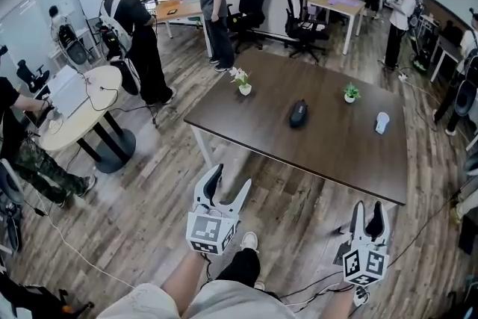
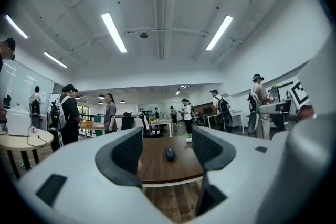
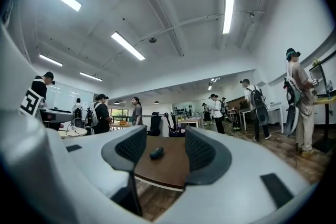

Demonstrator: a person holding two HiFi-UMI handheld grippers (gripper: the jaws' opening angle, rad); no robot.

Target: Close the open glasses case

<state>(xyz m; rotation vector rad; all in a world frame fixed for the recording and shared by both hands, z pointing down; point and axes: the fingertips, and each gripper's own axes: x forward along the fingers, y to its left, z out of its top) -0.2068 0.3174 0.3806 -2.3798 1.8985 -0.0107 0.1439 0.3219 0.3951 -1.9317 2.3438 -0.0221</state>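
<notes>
- Left gripper (image 1: 230, 179): jaws spread wide, nothing between the pads. Its own view shows only the table and floor through the gap. It is held level over the wooden floor, short of the table's near edge.
- Right gripper (image 1: 367, 211): jaws also spread and empty, touching nothing. It is also over the floor, near the table's near right corner.
- Table (image 1: 336, 149): dark wood top, directly ahead of both grippers. Neither has crossed its edge yet.
- Glasses case (image 1: 299, 113): a dark oval lying near the middle of the table, well apart from both grippers.
- In the head view its long axis runs roughly away from me, toward the far edge.
- It is too small here for me to tell how the lid stands.
- Key relation: the case lies ahead and between the two grippers. The left gripper view has it centred between the jaws. The right gripper view has it off toward the left jaw.
- I judge the left gripper slightly nearer and better lined up.
- Beyond the case: two small potted plants (image 1: 243, 82) and a white cup (image 1: 382, 122), all clear of it.
</notes>
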